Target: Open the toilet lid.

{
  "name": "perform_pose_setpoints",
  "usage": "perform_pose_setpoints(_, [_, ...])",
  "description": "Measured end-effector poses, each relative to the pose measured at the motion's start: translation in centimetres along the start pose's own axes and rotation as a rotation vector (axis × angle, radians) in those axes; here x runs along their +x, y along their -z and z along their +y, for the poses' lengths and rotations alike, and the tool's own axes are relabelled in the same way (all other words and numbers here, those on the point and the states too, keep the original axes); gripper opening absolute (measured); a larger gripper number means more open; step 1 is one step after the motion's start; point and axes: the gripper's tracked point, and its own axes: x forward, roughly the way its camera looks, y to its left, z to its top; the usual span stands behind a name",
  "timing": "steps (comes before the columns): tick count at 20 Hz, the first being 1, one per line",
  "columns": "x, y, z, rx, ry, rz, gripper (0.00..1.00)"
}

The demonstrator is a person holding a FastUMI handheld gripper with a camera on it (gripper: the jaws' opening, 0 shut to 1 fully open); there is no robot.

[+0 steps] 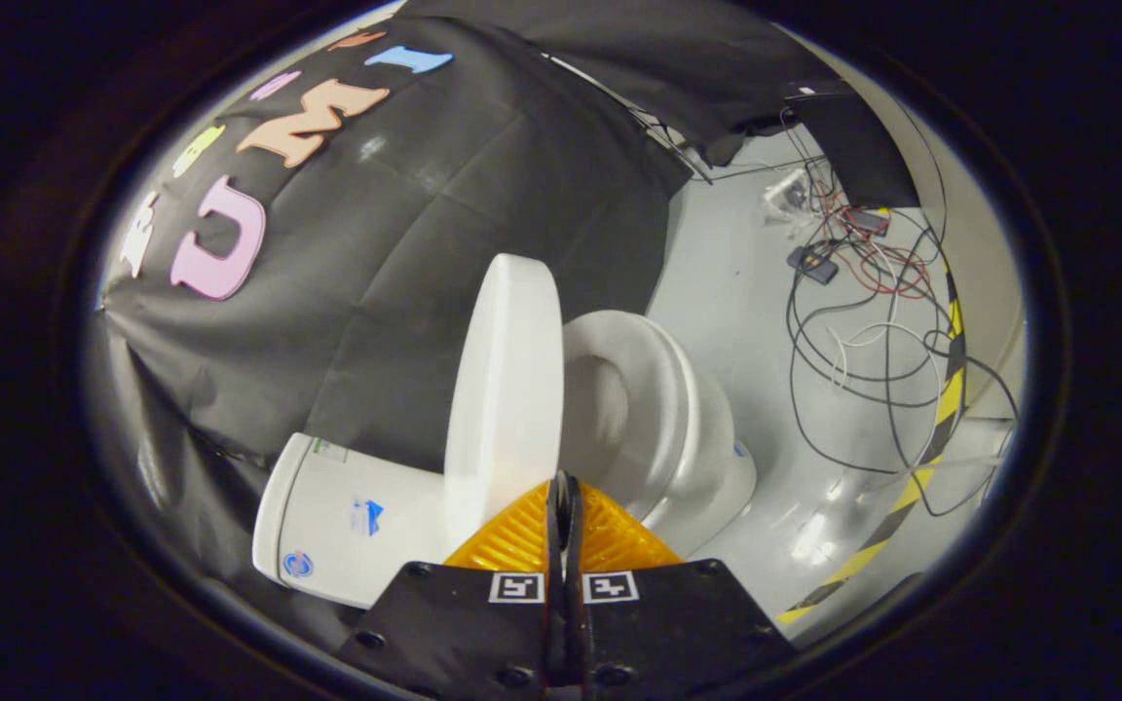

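Observation:
A white toilet stands against the black cloth wall. Its lid (pixel 507 380) is raised and seen edge-on, standing between the tank (pixel 347 516) and the seat (pixel 654 389). The seat ring lies down on the bowl (pixel 717 477), and the bowl opening is uncovered. My gripper (pixel 562 484) is shut, its two fingers pressed together with nothing between them. The fingertips sit right at the lid's near edge, on the side facing the seat. I cannot tell whether they touch the lid.
Beyond the bowl, loose black, red and white cables (pixel 863 321) and small devices (pixel 811 263) sprawl over the grey floor. A yellow-and-black tape strip (pixel 921 477) runs along the floor's edge. The black cloth wall (pixel 405 243) hangs close behind the tank.

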Motion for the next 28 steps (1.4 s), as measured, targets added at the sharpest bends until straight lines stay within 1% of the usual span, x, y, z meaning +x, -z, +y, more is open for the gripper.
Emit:
perform_pose_setpoints(7, [-1.9,-1.0,5.1,-0.188,-0.012,-0.054,0.00])
perform_pose_setpoints(11, [-2.5,-1.3,6.7,-0.257,0.015,-0.069,0.00])
perform_pose_setpoints(15, [-3.0,-1.5,7.7,-0.292,0.034,-0.105,0.00])
perform_pose_setpoints(19, [-3.3,-1.1,8.6,-0.229,0.030,-0.107,0.00])
perform_pose_setpoints(25, [-3.9,-1.2,10.9,-0.325,0.031,-0.132,0.00])
perform_pose_setpoints(28, [-4.3,-1.0,11.3,-0.327,0.048,-0.161,0.00])
